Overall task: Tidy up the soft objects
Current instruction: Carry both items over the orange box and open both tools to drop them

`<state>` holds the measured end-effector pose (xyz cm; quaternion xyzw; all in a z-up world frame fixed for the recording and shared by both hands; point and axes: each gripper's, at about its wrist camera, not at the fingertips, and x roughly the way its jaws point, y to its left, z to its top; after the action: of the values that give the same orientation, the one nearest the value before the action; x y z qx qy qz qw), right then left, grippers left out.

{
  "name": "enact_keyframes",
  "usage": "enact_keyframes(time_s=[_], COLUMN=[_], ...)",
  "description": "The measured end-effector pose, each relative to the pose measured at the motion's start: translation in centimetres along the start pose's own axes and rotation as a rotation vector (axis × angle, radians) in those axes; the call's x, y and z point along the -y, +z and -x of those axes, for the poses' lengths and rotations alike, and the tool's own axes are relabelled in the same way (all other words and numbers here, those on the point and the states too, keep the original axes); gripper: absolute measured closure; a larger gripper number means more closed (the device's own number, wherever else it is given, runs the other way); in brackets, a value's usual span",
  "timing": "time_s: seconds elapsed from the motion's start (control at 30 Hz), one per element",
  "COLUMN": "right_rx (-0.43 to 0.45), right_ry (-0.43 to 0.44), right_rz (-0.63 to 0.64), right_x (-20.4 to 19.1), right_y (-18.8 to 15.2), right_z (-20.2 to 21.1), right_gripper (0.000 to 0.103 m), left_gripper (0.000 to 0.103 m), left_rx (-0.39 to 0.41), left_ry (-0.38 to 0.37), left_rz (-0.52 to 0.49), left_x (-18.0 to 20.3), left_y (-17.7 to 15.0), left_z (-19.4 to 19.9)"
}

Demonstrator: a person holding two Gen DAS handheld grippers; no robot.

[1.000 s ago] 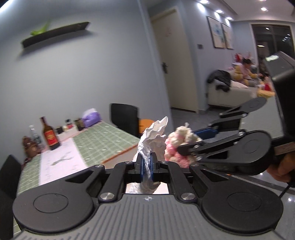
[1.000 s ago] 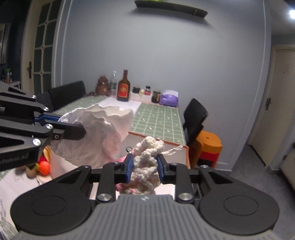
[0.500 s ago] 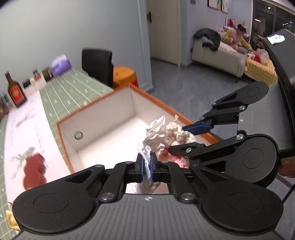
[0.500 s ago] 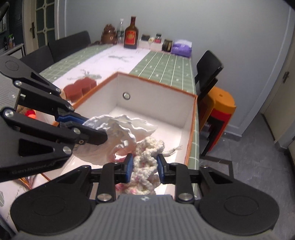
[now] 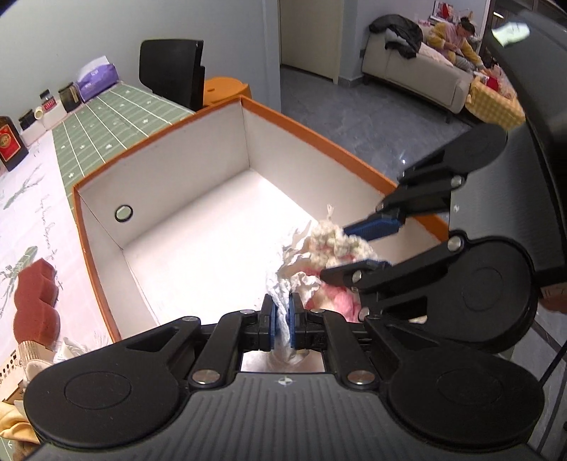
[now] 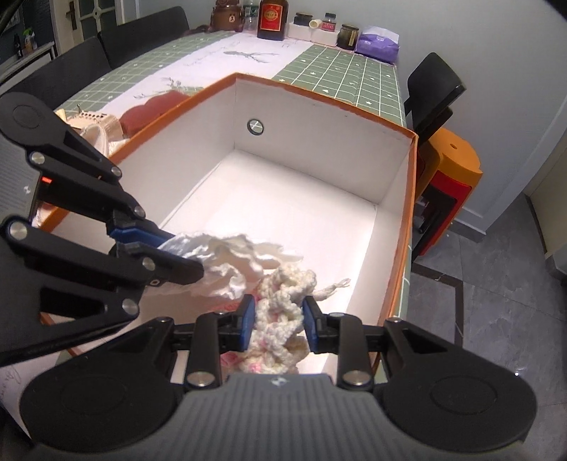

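In my right wrist view the box (image 6: 397,198) fills mid-frame on the desk (image 6: 340,67), and the crumpled cloth (image 6: 230,266) in my left gripper (image 6: 184,255) lies left of the knitted piece (image 6: 283,312) in my right gripper (image 6: 278,319). Bottles (image 6: 272,19) stand at upper centre behind the box, a sponge (image 6: 149,110) left of it, a chair (image 6: 432,95) at right.

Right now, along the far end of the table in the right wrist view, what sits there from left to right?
Bear-shaped jar → red-labelled brown bottle → small dark jar → red-labelled jar → dark glass jar → purple tissue pack.
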<state>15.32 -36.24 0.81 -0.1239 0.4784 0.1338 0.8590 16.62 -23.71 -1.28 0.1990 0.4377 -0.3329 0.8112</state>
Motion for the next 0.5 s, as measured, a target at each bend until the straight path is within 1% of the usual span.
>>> enact_keyframes(time_s=[0.1, 0.17, 0.23, 0.27, 0.3, 0.37, 0.4, 0.43, 0.47, 0.5], right_rx=[-0.017, -0.027, -0.034, -0.036, -0.041, -0.049, -0.055, -0.058, -0.059, -0.058], right_ry=[-0.008, -0.014, -0.018, -0.020, -0.022, -0.033, -0.034, -0.039, -0.047, -0.054], right_rz=[0.015, 0.024, 0.029, 0.030, 0.032, 0.039, 0.044, 0.047, 0.051, 0.055], right_x=[-0.3, -0.4, -0.4, -0.4, -0.5, -0.5, -0.6, -0.6, -0.6, -0.6], right_y=[0.3, 0.4, 0.5, 0.6, 0.6, 0.7, 0.7, 0.8, 0.8, 0.9], right_z=[-0.3, -0.4, -0.4, -0.4, -0.3, -0.2, 0.0, 0.2, 0.4, 0.7], right_gripper=[0.073, 0.072, 0.068, 0.067, 0.064, 0.058, 0.054, 0.051, 0.050, 0.049], left_gripper=[0.095, 0.092, 0.091, 0.086, 0.084, 0.075, 0.073, 0.066, 0.058, 0.054], left_rx=[-0.016, -0.013, -0.009, -0.002, 0.003, 0.016, 0.024, 0.033, 0.040, 0.050], left_ry=[0.001, -0.001, 0.002, -0.001, 0.002, 0.008, 0.013, 0.020, 0.025, 0.027], left_rz=[0.005, 0.016, 0.026, 0.031, 0.036, 0.045, 0.049, 0.051, 0.055, 0.064], left_x=[-0.2, -0.4, -0.5, -0.6, -0.7, -0.7, -0.8, -0.8, -0.9, -1.0], left_y=[-0.2, -0.3, -0.4, -0.4, -0.3, -0.3, -0.3, -0.4, -0.5, -0.4], left_z=[-0.4, -0.3, -0.1, 0.1, 0.3, 0.9, 1.1, 1.4, 1.7, 2.0])
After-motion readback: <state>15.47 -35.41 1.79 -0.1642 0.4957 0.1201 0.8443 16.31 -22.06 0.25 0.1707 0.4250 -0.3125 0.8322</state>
